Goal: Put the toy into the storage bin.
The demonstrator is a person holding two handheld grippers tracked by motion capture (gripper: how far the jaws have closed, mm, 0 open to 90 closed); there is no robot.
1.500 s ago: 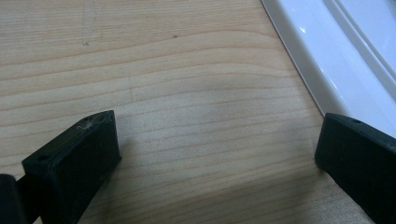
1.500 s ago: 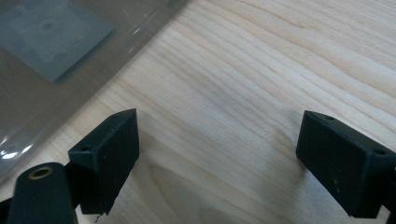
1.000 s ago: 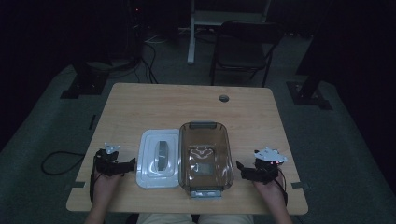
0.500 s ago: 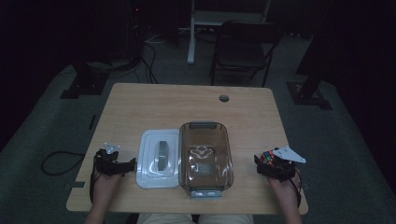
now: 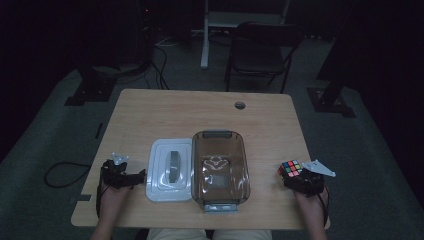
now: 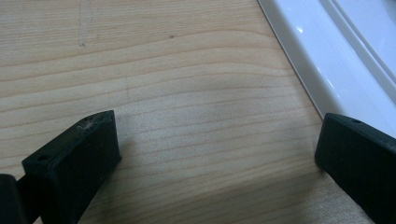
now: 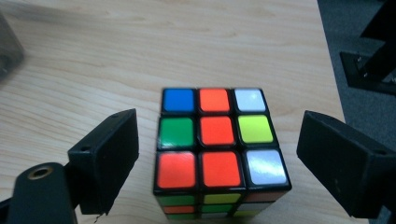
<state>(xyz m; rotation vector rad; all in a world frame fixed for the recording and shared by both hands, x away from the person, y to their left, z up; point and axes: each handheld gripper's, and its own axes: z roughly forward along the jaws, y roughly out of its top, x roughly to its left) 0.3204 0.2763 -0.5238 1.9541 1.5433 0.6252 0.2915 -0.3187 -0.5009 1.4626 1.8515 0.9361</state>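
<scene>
Closing on the cube squarely

The scrambled, multicoloured plastic puzzle cube (image 7: 219,151) sits on the pale wooden table (image 5: 200,115) near its right edge, well apart from the clear brown plastic storage box (image 5: 220,170) at the centre. The right gripper (image 7: 217,154) has its jaws spread wide, one on each side of the cube with a gap on both, so it holds nothing yet. To grip well, I would centre the cube between the jaws, keep them parallel to its side faces, and go low enough to press on the middle layer rather than the top corners, since a skewed pinch could twist a layer or let it slip. The left gripper (image 6: 215,154) rests wide open and empty on the table, just beside the white plastic lid (image 6: 345,56)
</scene>
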